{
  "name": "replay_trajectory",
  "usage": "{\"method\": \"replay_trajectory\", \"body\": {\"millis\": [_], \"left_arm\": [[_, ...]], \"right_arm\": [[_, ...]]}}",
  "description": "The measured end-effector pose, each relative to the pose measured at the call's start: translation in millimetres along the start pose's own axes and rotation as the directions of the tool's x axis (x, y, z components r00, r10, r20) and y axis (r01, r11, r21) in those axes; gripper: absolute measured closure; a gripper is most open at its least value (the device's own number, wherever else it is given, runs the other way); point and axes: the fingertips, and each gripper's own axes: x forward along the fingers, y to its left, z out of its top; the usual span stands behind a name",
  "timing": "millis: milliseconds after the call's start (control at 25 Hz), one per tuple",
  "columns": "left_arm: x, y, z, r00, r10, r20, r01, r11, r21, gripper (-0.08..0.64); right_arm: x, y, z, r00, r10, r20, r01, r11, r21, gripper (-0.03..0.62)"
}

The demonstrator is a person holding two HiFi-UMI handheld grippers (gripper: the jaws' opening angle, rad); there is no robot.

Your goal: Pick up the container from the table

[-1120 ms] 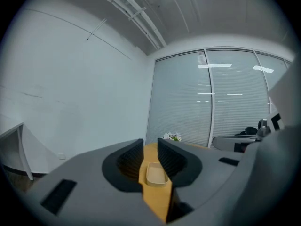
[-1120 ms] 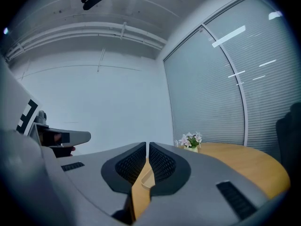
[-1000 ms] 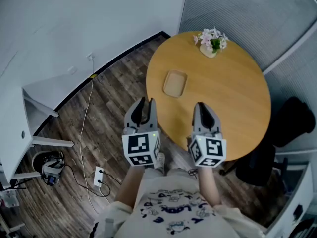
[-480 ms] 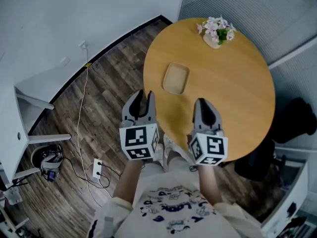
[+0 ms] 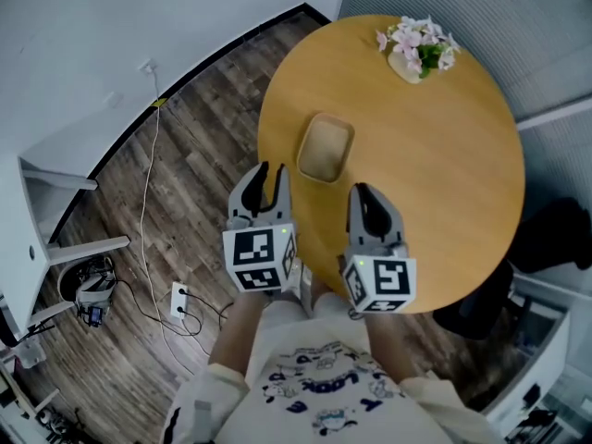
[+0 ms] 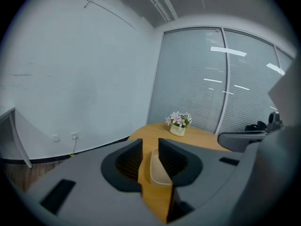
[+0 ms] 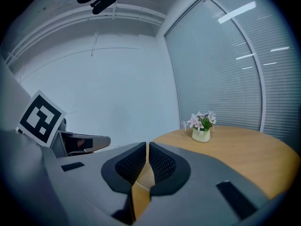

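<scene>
Both hand-held grippers have advanced toward the round wooden table (image 5: 444, 155), and the shallow tan rectangular container (image 5: 325, 148) now lies just ahead of them, near the table's left edge and well apart from the small pot of pink flowers (image 5: 418, 49) at the far side. The reach seems only half made. To do it well, the left hand-held gripper (image 5: 269, 174) should probably drop lower and straddle the container's near rim before closing. Its jaws stand modestly apart, with the container framed in the gap but not touched. The right hand-held gripper (image 5: 363, 194) has its jaws drawn almost together, with only a slit between them, and it holds nothing.
</scene>
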Motion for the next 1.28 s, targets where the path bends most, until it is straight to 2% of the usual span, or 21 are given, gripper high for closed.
{"method": "replay_trajectory", "body": {"millis": [280,600,840,1120,1280], "left_arm": [[41,-3,-24,0.997,-0.006,-0.077,0.005,1.0,-0.008,0.466],[77,-2,-51,0.988,-0.006,-0.153,0.006,1.0,0.0,0.459],[102,-3,-78,0.975,-0.008,-0.223,0.012,1.0,0.019,0.453],[127,-7,-103,0.957,-0.025,-0.29,0.025,1.0,-0.002,0.453],[136,-3,-113,0.946,-0.027,-0.324,0.022,1.0,-0.018,0.454]], "right_arm": [[24,-10,-22,0.997,0.041,-0.062,-0.041,0.999,0.003,0.57],[43,-27,-50,0.991,0.041,-0.127,-0.037,0.999,0.033,0.57],[52,-44,-73,0.984,0.021,-0.176,-0.012,0.998,0.055,0.569],[64,-60,-86,0.979,0.037,-0.198,-0.026,0.998,0.057,0.569],[65,-67,-94,0.975,0.02,-0.223,-0.006,0.998,0.063,0.569]]}}
